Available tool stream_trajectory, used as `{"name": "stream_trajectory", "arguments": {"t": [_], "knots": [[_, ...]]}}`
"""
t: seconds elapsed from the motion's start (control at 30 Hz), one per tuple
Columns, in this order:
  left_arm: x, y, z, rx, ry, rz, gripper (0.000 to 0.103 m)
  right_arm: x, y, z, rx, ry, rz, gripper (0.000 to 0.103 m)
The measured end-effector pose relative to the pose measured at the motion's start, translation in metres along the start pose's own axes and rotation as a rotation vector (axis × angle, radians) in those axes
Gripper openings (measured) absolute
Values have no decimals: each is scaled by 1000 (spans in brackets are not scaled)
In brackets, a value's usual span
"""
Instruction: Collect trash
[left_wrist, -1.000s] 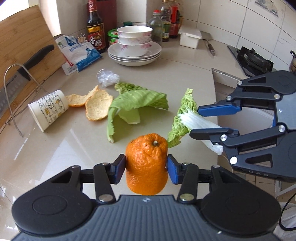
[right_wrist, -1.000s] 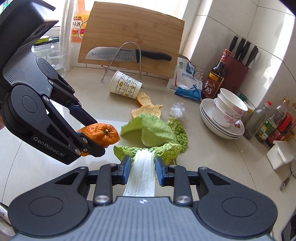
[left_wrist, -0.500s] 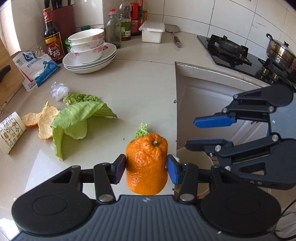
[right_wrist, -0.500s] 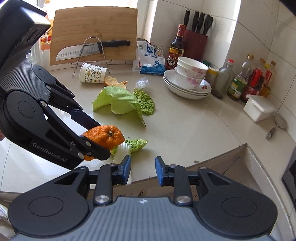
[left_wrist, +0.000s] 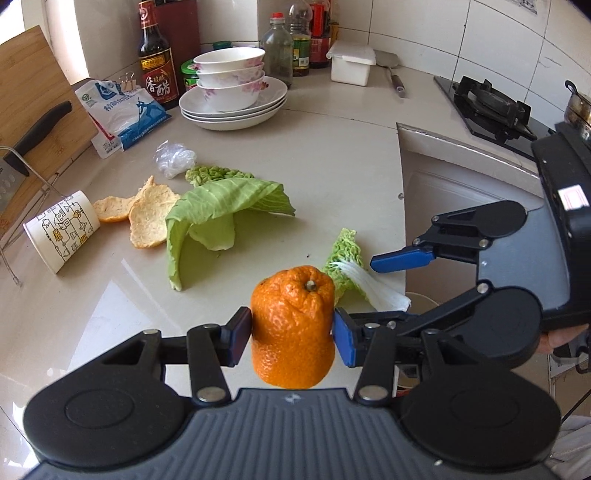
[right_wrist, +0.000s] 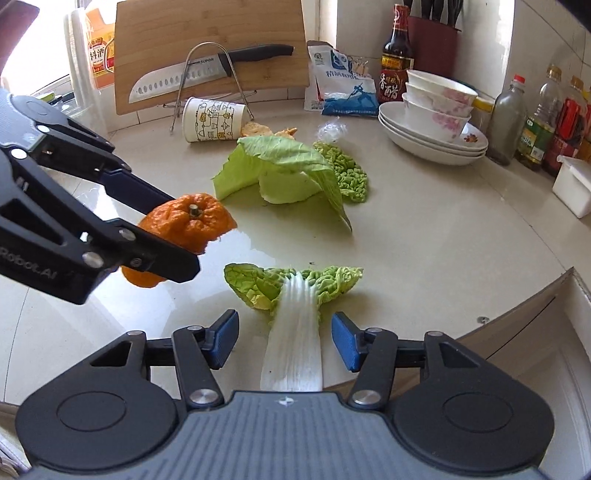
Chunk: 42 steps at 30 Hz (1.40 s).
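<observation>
the left gripper (left_wrist: 291, 334) pinches the peel (left_wrist: 293, 325); the right gripper (right_wrist: 282, 341), just opening, straddles a limp leaf (right_wrist: 295, 295), best gripped at its stiff white stalk.

My glossy cream stone desk (right_wrist: 424, 221) carries green cabbage leaves (right_wrist: 288, 170), a white-stemmed cabbage leaf (right_wrist: 295, 325), dried orange peels (left_wrist: 147, 218), a tipped printed paper cup (left_wrist: 61, 230) and stacked white plates (left_wrist: 236, 107).

Three cabbage leaves (left_wrist: 221, 206), two peel scraps (left_wrist: 147, 221), one orange peel (left_wrist: 291, 325), one paper cup (left_wrist: 61, 230), three bowls (left_wrist: 229, 79), three plates (left_wrist: 236, 110), one knife (right_wrist: 207, 70).
</observation>
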<state>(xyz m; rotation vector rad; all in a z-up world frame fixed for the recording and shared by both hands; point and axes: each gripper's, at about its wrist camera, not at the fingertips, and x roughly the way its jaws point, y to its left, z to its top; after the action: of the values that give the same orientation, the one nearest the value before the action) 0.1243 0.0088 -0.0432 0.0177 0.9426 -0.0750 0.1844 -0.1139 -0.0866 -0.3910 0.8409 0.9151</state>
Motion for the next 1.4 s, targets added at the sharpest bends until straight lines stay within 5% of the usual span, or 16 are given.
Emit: {"name": "stream_trajectory", "arguments": {"t": [0.17,0.33,0.97,1.4], "knots": [[2,6,-2,-1,6,-8,47,4,-10,3,39,-7,44,60],[4,7,0,14,12,-13,47,6,-9,6,18,4,27,33],[9,-30,15,135,21,-101,47,-48,-23,-10,87,-46,-50,32],[37,-107,30,236,28,-247,47,-89,-68,-83,262,-15,-211,32]]}}
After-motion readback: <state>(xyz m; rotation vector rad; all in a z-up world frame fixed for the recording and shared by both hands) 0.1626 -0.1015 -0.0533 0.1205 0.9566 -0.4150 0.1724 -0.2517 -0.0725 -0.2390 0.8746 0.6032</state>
